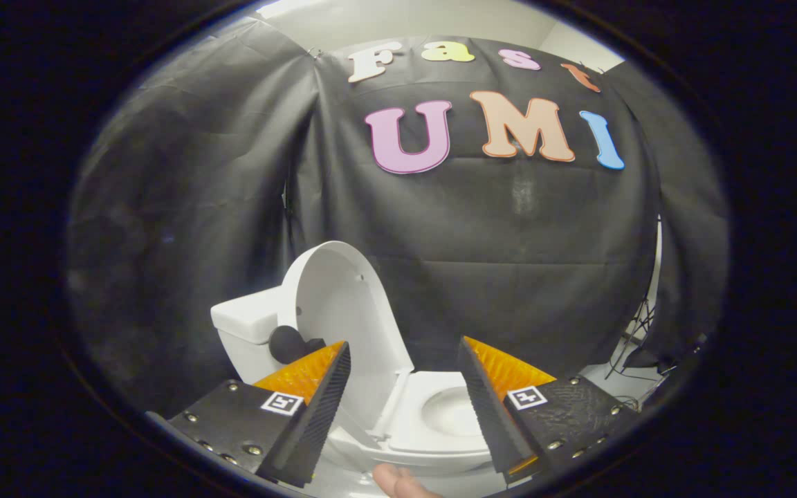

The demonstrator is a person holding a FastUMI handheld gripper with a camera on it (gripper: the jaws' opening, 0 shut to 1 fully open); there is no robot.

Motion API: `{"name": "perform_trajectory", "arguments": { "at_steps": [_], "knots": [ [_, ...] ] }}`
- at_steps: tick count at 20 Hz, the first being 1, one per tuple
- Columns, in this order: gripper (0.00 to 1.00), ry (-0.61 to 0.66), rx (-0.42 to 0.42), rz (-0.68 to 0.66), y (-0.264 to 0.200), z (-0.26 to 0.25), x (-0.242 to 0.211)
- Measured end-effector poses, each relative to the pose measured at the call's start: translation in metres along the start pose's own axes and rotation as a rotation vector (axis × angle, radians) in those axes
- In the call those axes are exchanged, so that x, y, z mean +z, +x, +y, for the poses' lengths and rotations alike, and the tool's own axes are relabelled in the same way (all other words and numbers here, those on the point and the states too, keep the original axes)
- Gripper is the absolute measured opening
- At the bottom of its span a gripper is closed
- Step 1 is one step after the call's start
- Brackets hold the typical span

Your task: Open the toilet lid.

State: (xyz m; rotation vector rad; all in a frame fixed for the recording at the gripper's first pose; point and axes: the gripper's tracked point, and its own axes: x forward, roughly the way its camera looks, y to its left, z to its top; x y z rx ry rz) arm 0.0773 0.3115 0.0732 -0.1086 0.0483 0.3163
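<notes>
Lid [340, 304] is already up, standing near vertical against the tank [246, 319], beyond the tongs [404, 384] at about 11 o'clock from the gap between the fingers.

Near: a fingertip [398, 482] of the person's hand shows at 6 o'clock, under the gap. The tongs are wide apart, nothing between them, no contact with anything. Left finger [312, 415] lies in front of the lid's lower edge; right finger [488, 408] lies in front of the bowl's right side.

Just ahead, between the fingers: seat [440, 422] down on the bowl, opening bare. Dark round knob [291, 344] at the tank side, just behind the left finger's tip; cannot tell what it is.

Far: black cloth wall [509, 263] behind the toilet; stand legs and cables [637, 332] at 3 o'clock on the floor.

Judgement: task looks done or nearly so. To finish well, check that the lid rests against the tank and won't drop forward; retreat straight back, keep the fingers wide, don't clip the lid edge with the left finger. Risk: a nudge tips the lid back down.
</notes>
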Motion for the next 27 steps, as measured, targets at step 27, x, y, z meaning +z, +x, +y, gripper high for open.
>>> {"name": "perform_trajectory", "arguments": {
  "at_steps": [27],
  "knots": [
    [0.98,0.008,-0.160,-0.014,-0.035,-0.166,0.005]
  ]
}}
